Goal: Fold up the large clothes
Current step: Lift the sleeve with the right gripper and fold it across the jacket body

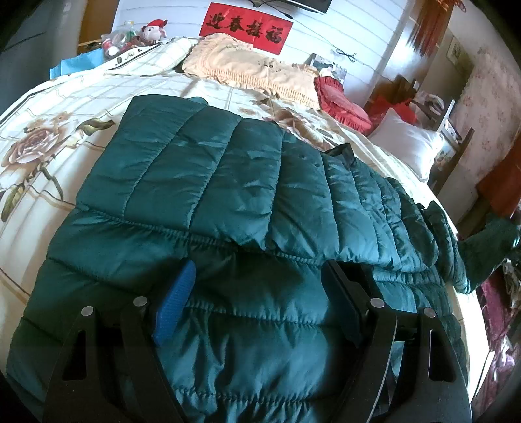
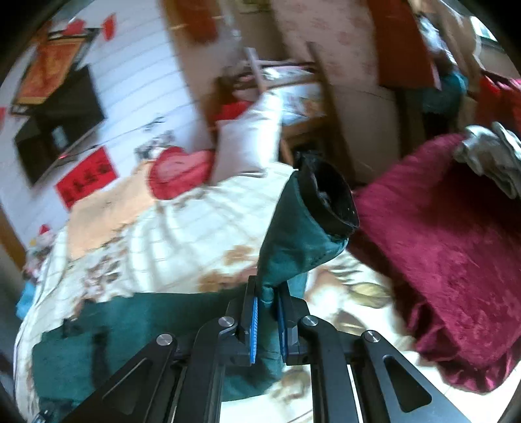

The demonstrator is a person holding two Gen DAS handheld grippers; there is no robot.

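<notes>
I stand at a bed [image 1: 65, 97] covered with a cream sheet that has big printed flowers. At the far side the wall [image 1: 342, 29] is white with horizontal lines, and a red banner [image 1: 246, 27] with black characters hangs on it. A dark screen [image 2: 62, 120] is mounted above the banner. A beige fringed cover [image 1: 247, 70], a red cushion [image 1: 345, 104] and a white pillow [image 1: 407, 146] lie near that wall. On the right I see floral wallpaper [image 1: 488, 81] and a dark red blanket [image 2: 449, 253]. Bright daylight falls over the bed.
</notes>
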